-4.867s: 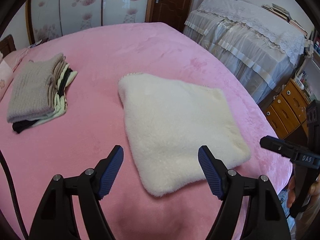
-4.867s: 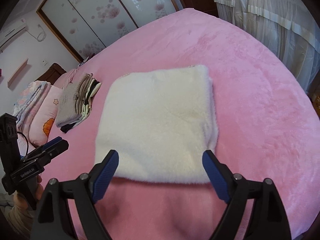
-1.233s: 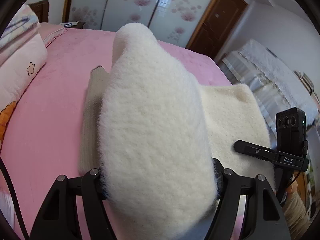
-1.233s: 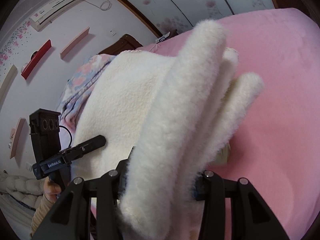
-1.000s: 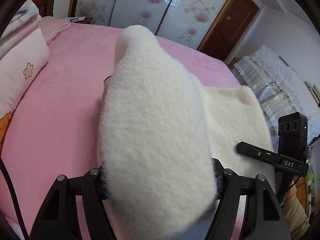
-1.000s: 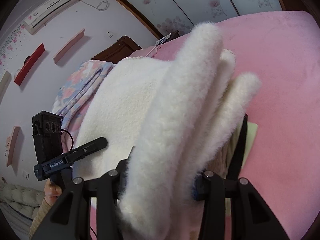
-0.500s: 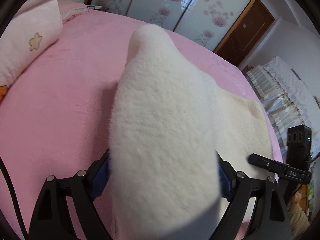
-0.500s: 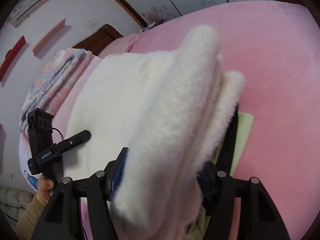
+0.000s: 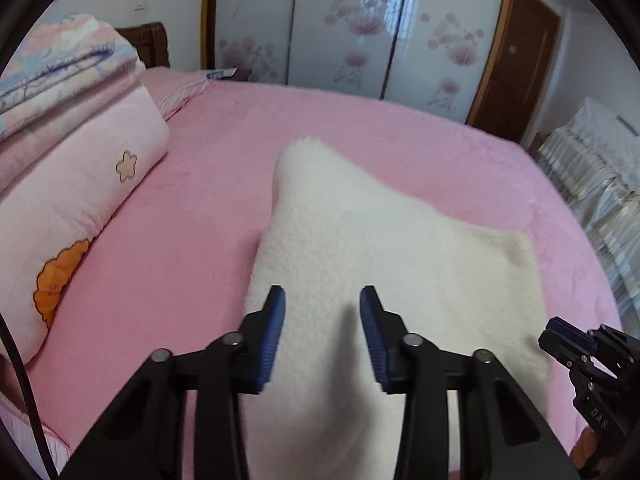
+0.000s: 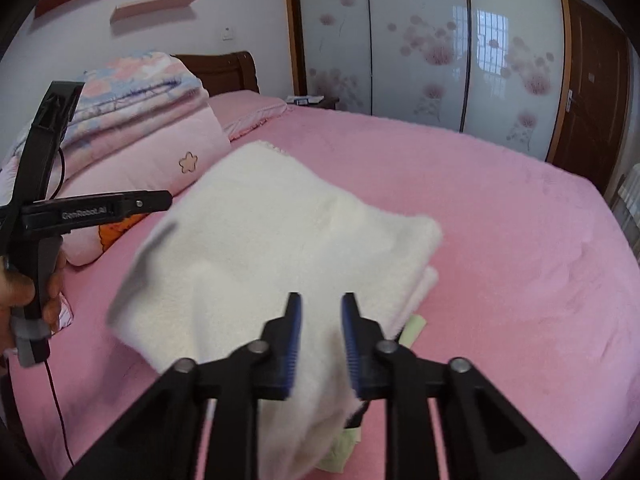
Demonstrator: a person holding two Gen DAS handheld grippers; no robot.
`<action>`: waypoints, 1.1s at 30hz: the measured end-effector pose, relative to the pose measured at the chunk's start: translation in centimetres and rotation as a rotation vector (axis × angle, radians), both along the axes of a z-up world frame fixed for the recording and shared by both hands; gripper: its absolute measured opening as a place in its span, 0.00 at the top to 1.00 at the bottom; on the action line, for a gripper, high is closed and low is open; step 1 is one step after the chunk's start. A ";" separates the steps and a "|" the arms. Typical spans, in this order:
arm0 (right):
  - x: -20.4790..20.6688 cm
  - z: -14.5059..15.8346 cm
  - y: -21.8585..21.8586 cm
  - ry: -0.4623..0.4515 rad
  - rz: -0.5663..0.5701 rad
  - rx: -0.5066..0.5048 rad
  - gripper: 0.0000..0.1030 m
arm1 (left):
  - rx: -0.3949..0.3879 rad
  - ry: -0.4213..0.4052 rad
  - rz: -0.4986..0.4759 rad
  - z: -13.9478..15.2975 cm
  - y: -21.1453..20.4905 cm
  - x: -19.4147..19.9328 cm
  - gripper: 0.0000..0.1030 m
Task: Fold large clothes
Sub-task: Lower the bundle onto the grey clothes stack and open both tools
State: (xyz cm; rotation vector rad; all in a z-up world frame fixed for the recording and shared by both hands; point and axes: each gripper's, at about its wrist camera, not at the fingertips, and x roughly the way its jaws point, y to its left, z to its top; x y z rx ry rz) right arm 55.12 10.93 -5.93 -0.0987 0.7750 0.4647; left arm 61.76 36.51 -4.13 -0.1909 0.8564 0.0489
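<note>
A folded white fluffy garment (image 9: 380, 240) (image 10: 280, 220) lies on the pink bed (image 9: 180, 260). It rests on a pile of folded clothes, of which only a light green edge (image 10: 414, 328) shows. My left gripper (image 9: 322, 300) hovers over the garment's near end; its jaws are closing, the pads stand apart and nothing is pinched between them. My right gripper (image 10: 321, 304) hangs over the garment's near right end; its jaws are closing to a narrow gap, and the fleece shows below them, not clamped. Each gripper also appears in the other's view: right gripper (image 9: 568, 340), left gripper (image 10: 160, 200).
A pink quilt with a flower pattern and stacked bedding (image 9: 60, 184) lie at the left by the headboard. Sliding wardrobe doors (image 9: 360, 20) and a brown door (image 9: 516, 60) stand behind the bed. Cloth-covered furniture (image 9: 592, 168) is at the right. A hand (image 10: 24, 288) holds the left gripper.
Both grippers were shut on the white garment and carried it; now it lies released on the pile. Both have drawn back from it, with their jaws narrower.
</note>
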 end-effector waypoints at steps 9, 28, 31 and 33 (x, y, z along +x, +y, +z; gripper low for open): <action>2.2 -5.0 -2.1 0.051 -0.071 0.052 1.00 | 0.077 -0.010 0.040 -3.7 -0.6 0.7 0.64; -7.1 2.2 -9.4 0.025 -0.064 0.173 0.46 | 0.087 -0.005 0.129 -0.9 -6.3 -6.7 0.18; -9.6 3.8 -11.1 0.029 -0.082 0.169 0.46 | 0.150 0.011 0.140 1.1 -9.3 -9.8 0.15; -11.4 5.0 -12.2 0.035 -0.090 0.163 0.46 | 0.160 0.027 0.136 2.7 -11.5 -12.4 0.15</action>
